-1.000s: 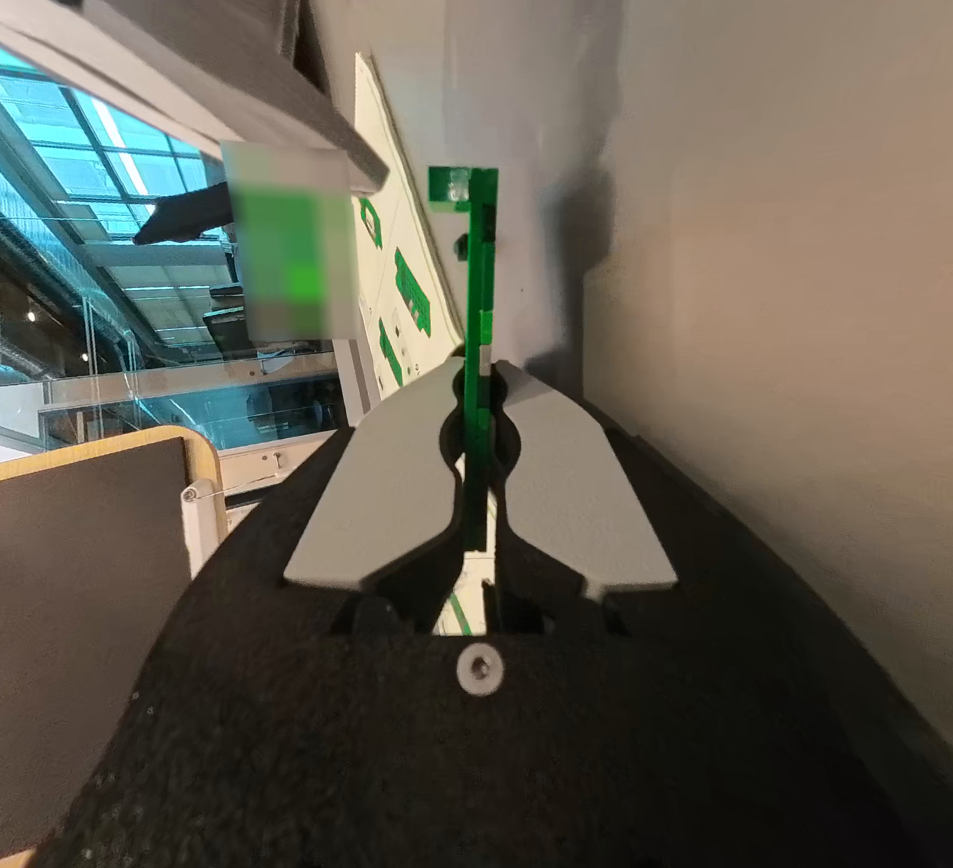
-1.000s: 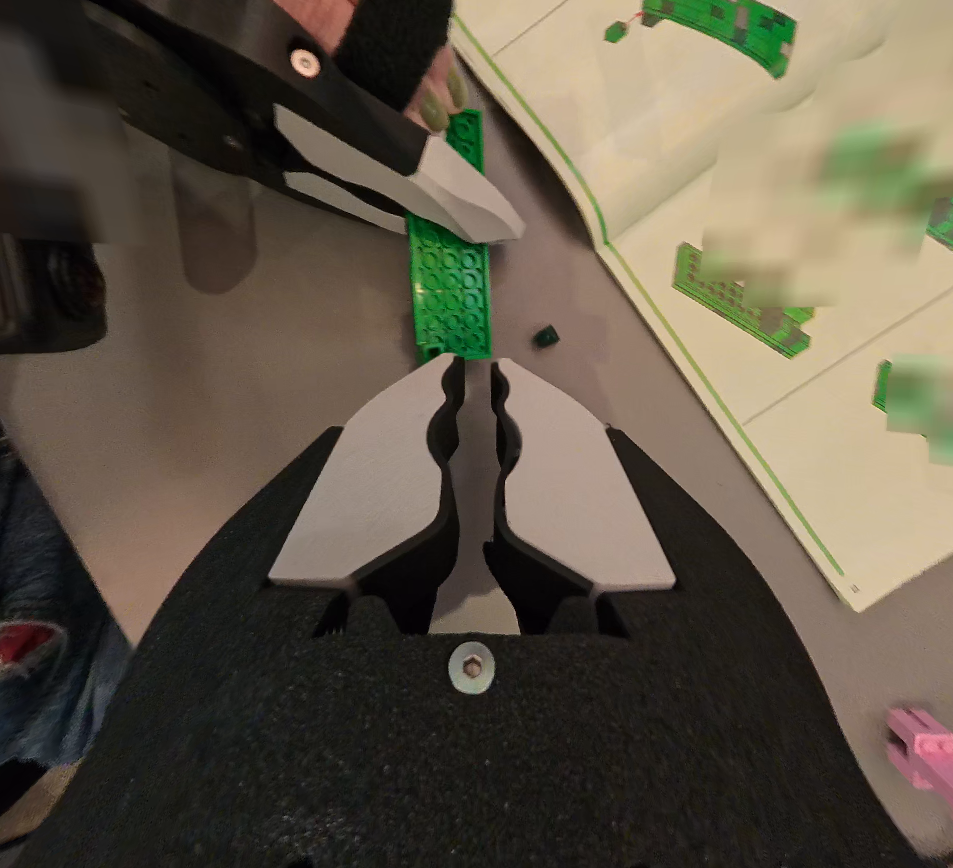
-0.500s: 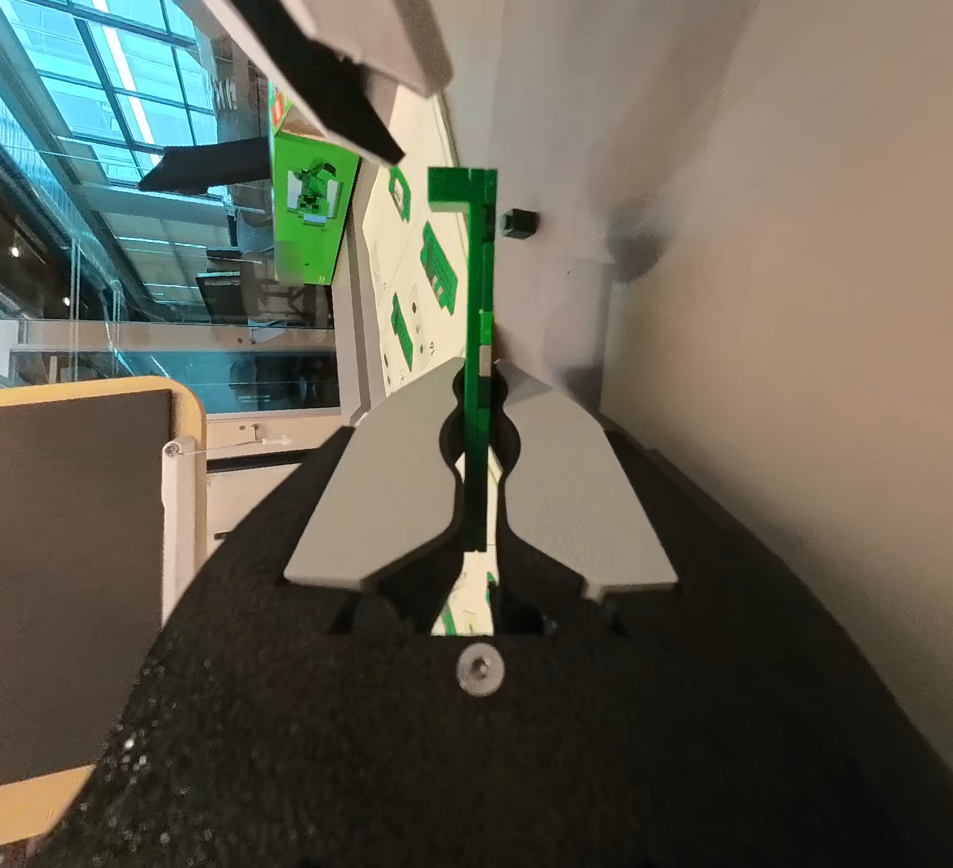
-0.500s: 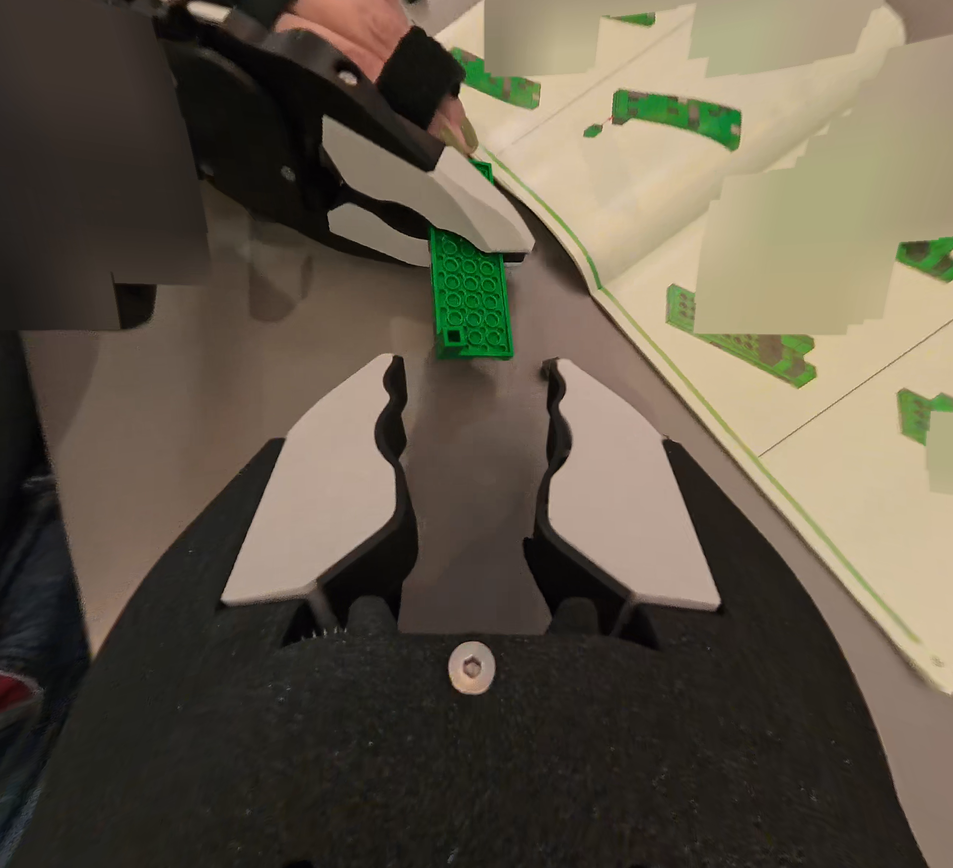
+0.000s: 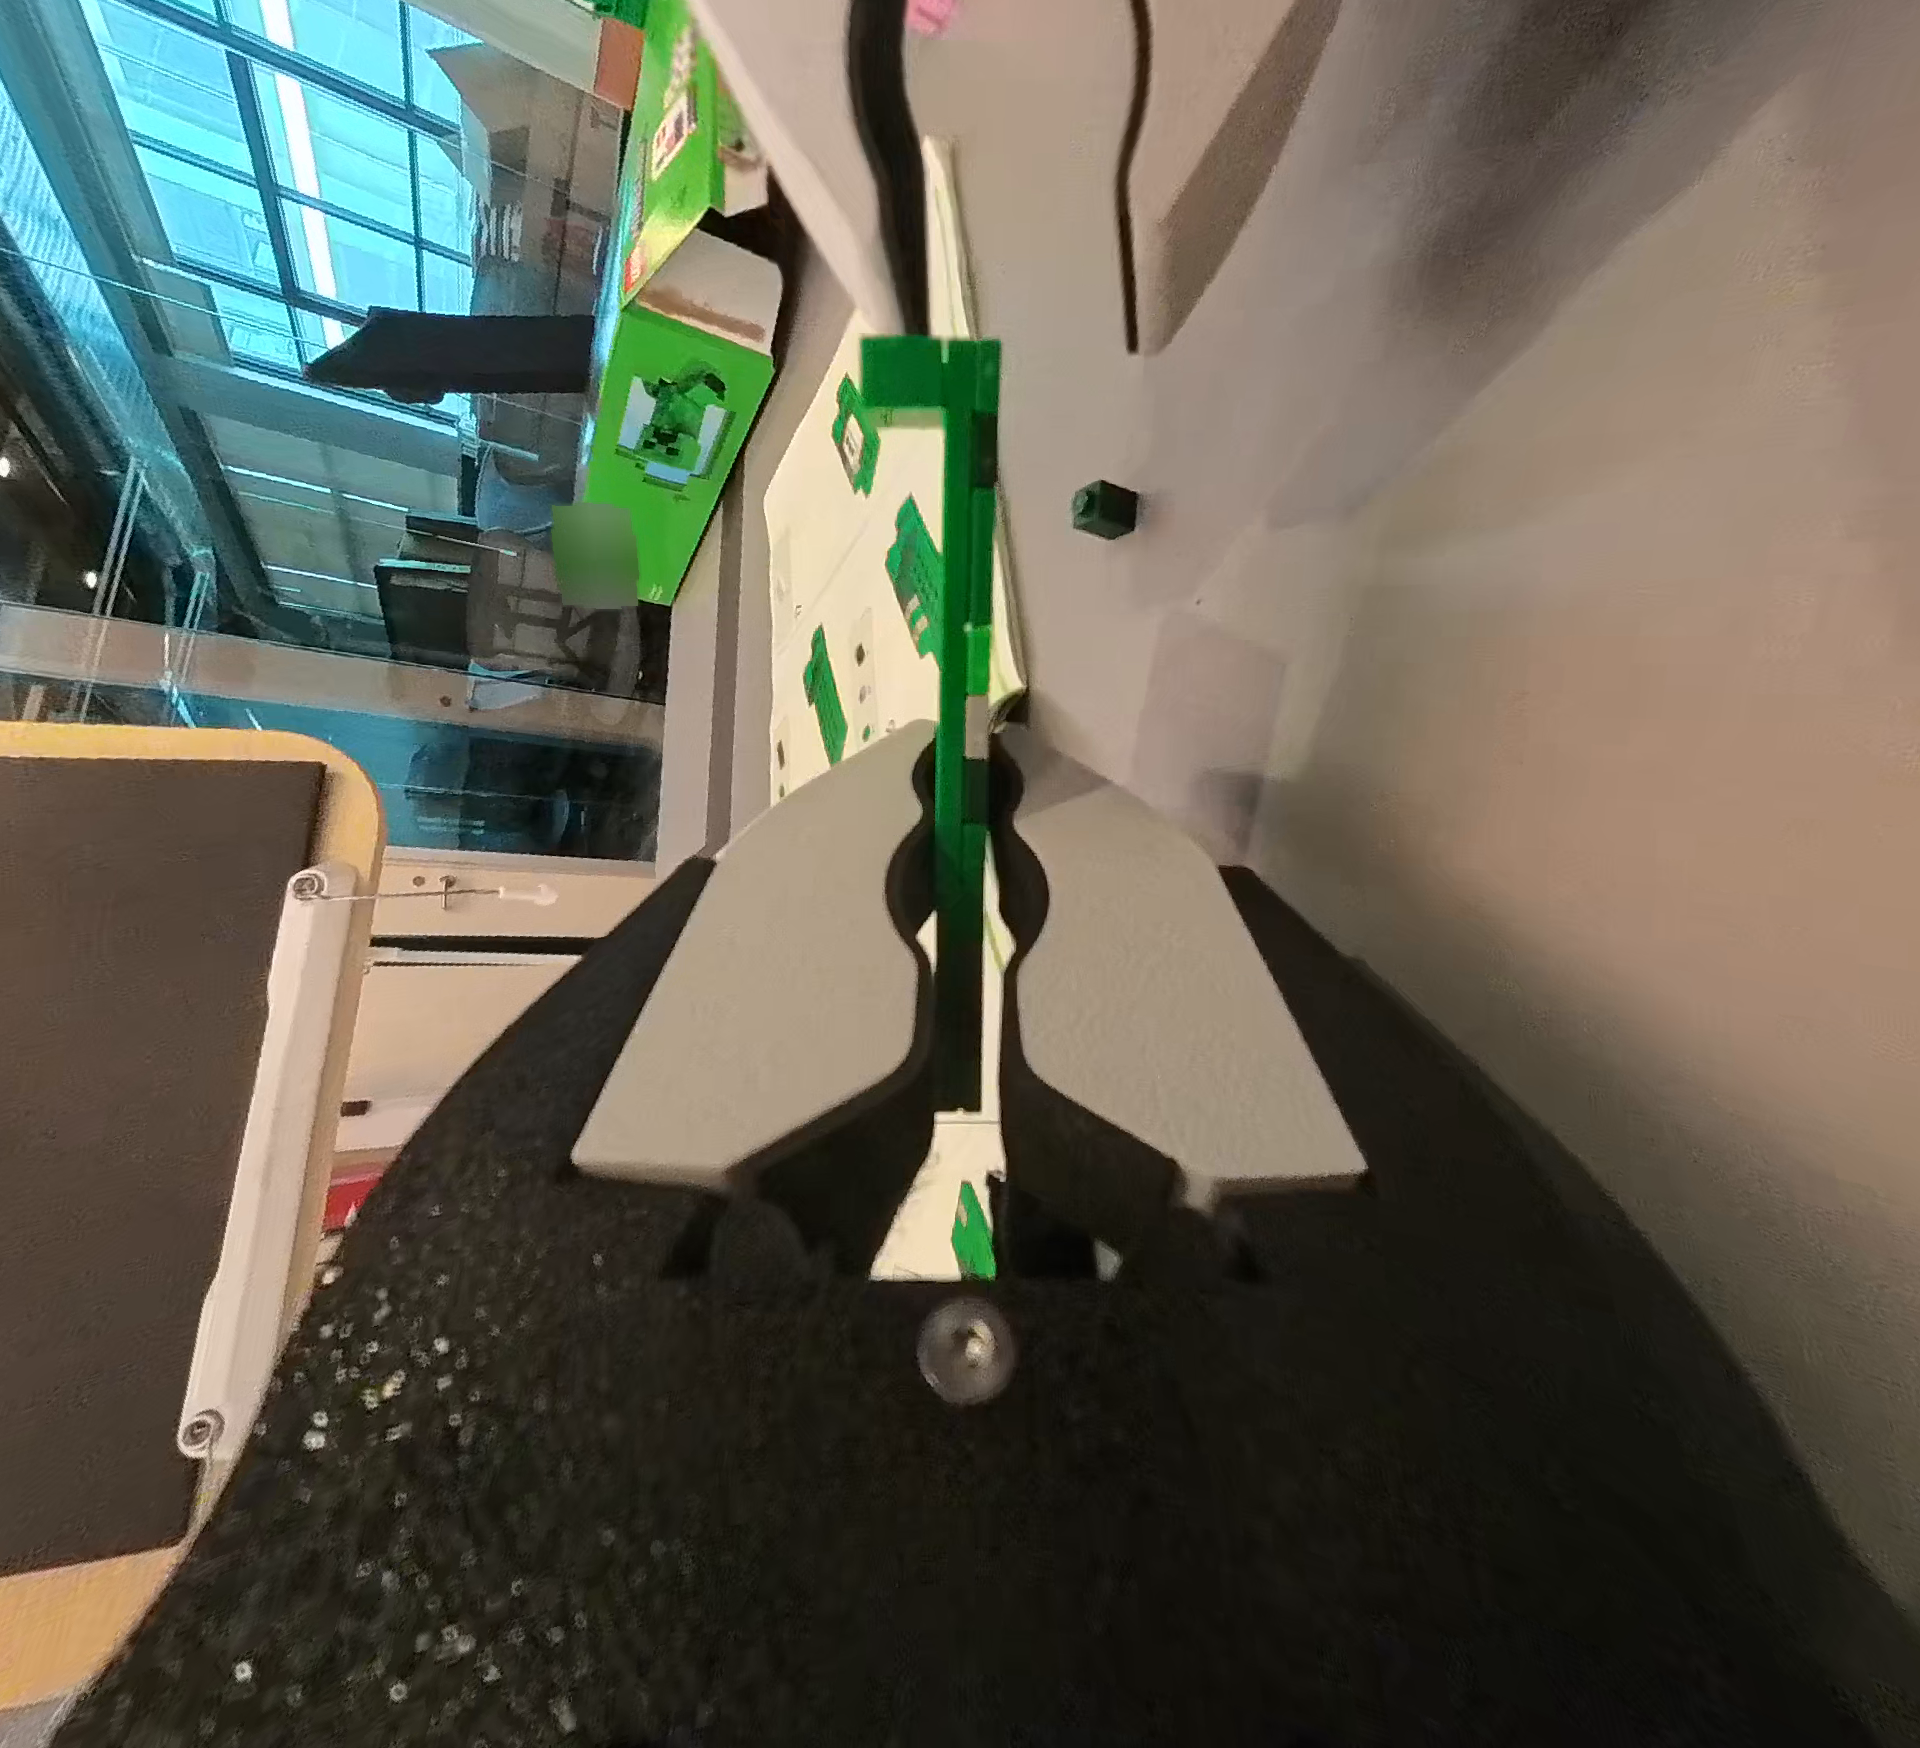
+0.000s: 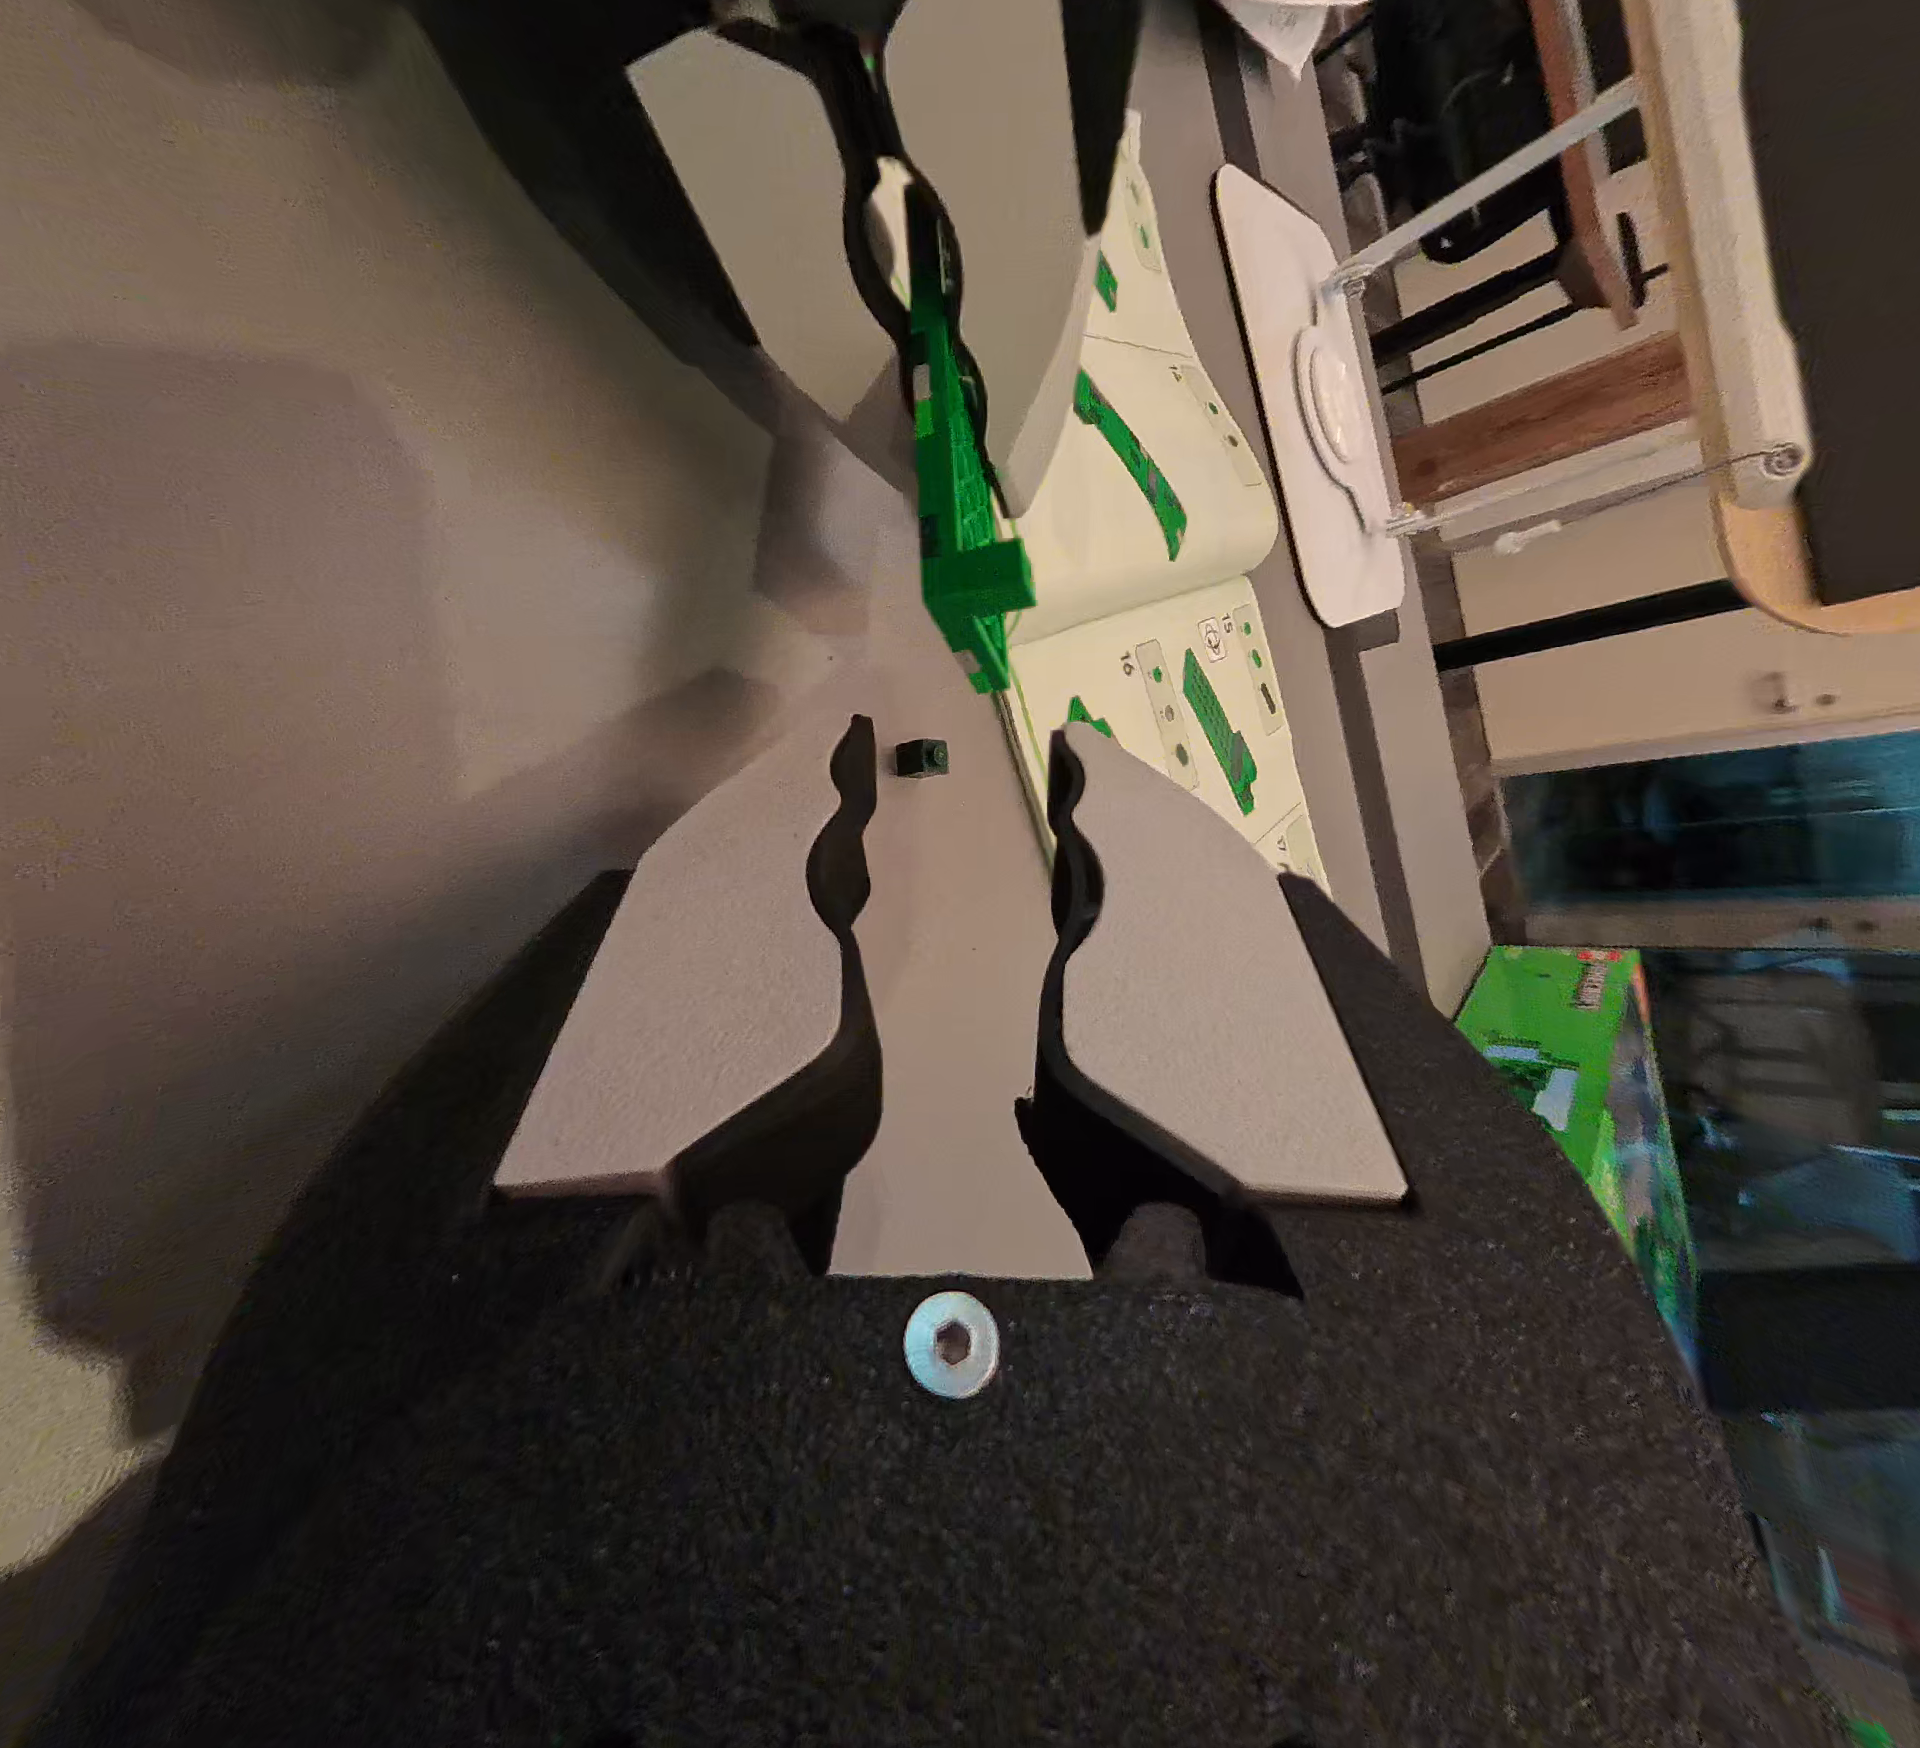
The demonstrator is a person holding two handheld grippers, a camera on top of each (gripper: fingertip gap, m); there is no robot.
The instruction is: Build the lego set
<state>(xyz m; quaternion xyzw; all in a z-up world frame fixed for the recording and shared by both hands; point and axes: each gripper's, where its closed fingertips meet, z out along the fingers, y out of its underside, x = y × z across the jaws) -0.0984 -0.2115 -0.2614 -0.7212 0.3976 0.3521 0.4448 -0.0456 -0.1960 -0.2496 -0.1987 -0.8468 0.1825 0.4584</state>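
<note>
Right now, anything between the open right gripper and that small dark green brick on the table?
Nothing visible. The small dark green brick lies on bare grey table just ahead of the right gripper, between its open fingertips. The left gripper, shut on the green plate assembly, sits beyond it.

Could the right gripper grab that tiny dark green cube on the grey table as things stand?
Probably yes: the right gripper is open, and the tiny dark green cube lies just ahead between its fingers, nothing between.

Glossy plastic green plate [image 5: 961,659], matt paper booklet [image 6: 1164,493], smooth grey table [image 6: 312,451].
</note>
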